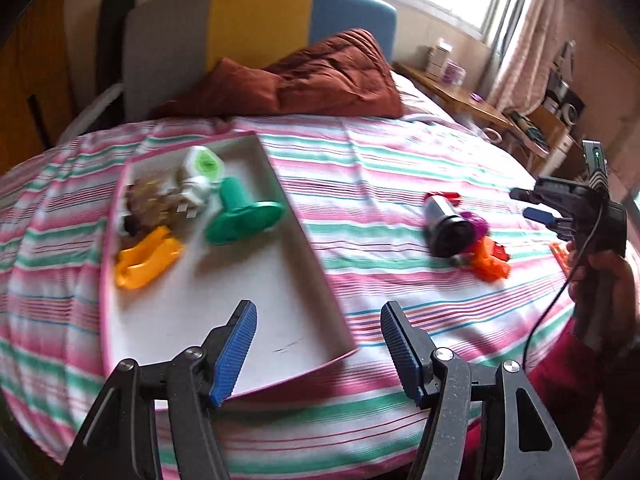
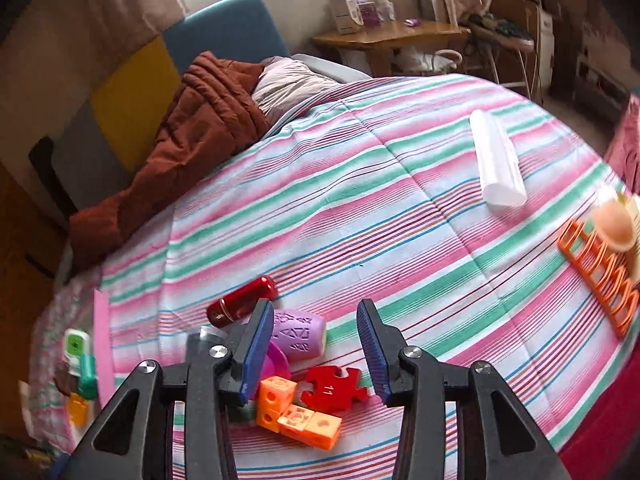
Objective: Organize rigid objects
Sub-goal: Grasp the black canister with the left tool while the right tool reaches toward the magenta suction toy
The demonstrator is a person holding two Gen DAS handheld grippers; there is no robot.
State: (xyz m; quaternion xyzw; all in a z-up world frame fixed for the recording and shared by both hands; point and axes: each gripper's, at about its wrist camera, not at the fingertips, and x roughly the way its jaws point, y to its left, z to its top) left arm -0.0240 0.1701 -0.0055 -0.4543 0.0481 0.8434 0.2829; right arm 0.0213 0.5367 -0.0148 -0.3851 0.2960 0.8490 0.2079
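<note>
A: Left gripper [image 1: 318, 350] over the near corner of the shallow white cardboard tray with pink rim [image 1: 320, 280] on the striped bed [image 1: 380, 152], fingers wide, nothing between.

B: Right gripper [image 2: 316, 354]?

A: Fingers apart and empty too, above the loose pile: orange linked plastic cubes [image 2: 298, 414], red puzzle piece [image 2: 332, 384], lilac patterned cup [image 2: 298, 334], glossy red capsule [image 2: 242, 302].

B: Inside the tray?

A: Green plastic funnel shape [image 1: 240, 216], orange plastic piece [image 1: 146, 258], white plug adapter [image 1: 198, 178].

We see a bedspread [image 2: 400, 184] of soft striped cloth, a glossy red plastic capsule [image 2: 242, 302], a matt lilac cup [image 2: 298, 334], smooth orange plastic cubes [image 2: 300, 420], and a matt white cardboard tray [image 1: 224, 308] holding a shiny green plastic funnel [image 1: 240, 216].
</note>
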